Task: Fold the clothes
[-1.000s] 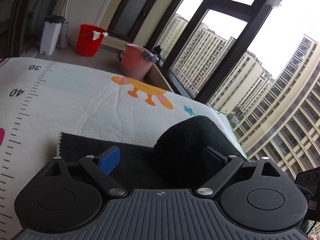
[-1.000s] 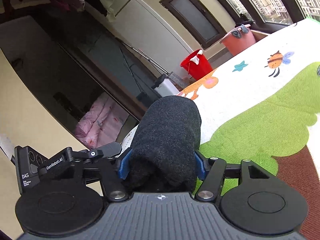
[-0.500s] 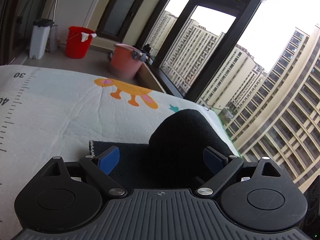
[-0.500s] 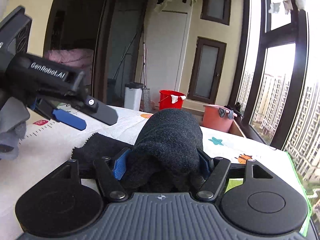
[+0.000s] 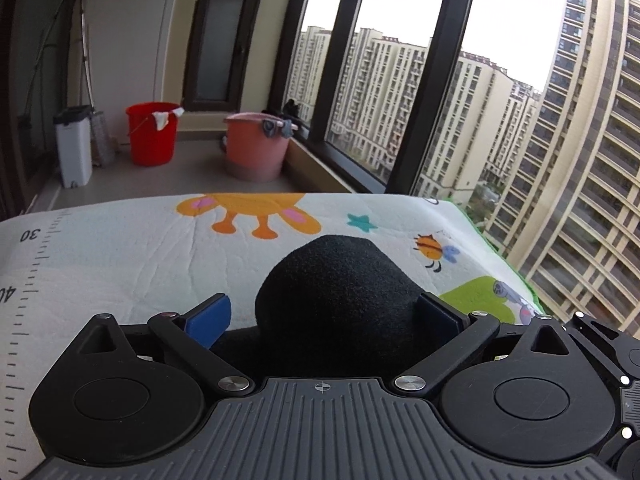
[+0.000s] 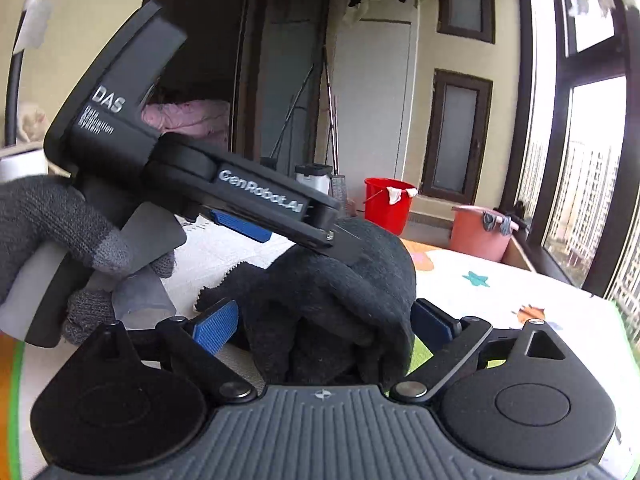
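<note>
Right wrist: both hand-held grippers (image 6: 322, 326) (image 5: 324, 316), just widened, loosely straddle the black garment (image 6: 336, 292).

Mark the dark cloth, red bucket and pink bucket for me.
dark cloth (image 5: 340, 280), left wrist view, top of the rolled bulge
red bucket (image 5: 152, 140), left wrist view, front wall
pink bucket (image 5: 256, 152), left wrist view, front wall
</note>
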### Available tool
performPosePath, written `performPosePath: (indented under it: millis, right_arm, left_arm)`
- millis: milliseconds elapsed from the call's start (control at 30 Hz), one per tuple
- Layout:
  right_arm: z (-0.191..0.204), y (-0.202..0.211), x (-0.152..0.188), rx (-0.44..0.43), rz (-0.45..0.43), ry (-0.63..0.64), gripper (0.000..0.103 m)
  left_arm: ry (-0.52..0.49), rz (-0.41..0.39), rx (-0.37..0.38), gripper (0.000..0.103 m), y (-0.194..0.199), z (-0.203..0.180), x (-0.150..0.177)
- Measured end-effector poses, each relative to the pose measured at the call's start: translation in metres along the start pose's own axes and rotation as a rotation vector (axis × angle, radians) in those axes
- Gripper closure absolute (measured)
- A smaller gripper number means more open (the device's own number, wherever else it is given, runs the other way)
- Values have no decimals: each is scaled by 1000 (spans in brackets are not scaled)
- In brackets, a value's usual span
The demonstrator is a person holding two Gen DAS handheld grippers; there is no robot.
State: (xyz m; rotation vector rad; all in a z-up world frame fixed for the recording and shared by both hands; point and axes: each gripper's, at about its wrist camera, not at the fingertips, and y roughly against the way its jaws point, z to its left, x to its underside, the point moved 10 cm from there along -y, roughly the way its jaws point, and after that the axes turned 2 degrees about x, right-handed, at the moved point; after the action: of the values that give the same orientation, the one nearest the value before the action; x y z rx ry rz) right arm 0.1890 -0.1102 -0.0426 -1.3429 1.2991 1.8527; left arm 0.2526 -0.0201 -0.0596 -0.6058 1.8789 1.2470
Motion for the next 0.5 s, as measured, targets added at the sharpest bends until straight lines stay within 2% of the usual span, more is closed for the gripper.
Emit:
performPosePath:
  millis: [67, 133, 167, 300, 367, 500]
  right_arm:
    - [-20, 6, 0, -74, 13, -171, 10]
    - [-42, 8, 4, -163, 29, -353, 20]
    - [-52, 7, 6, -173, 28, -410, 23]
    - [-79, -3, 17, -116, 26, -537, 23]
    - [-82, -11, 23, -130, 26, -591, 23]
    - [-80, -43, 18, -193, 45, -671, 14]
  left_arm:
    - [-5, -5, -9, 1, 4, 3, -1]
    - [-6, -8, -12, 1, 8, 6, 0]
    - [-5, -10, -14, 1, 9, 7, 0]
    - [5, -21, -23, 1, 17, 16, 3]
    - [28, -28, -24, 1, 21, 25, 4]
    - [87, -42, -44, 1, 32, 51, 10]
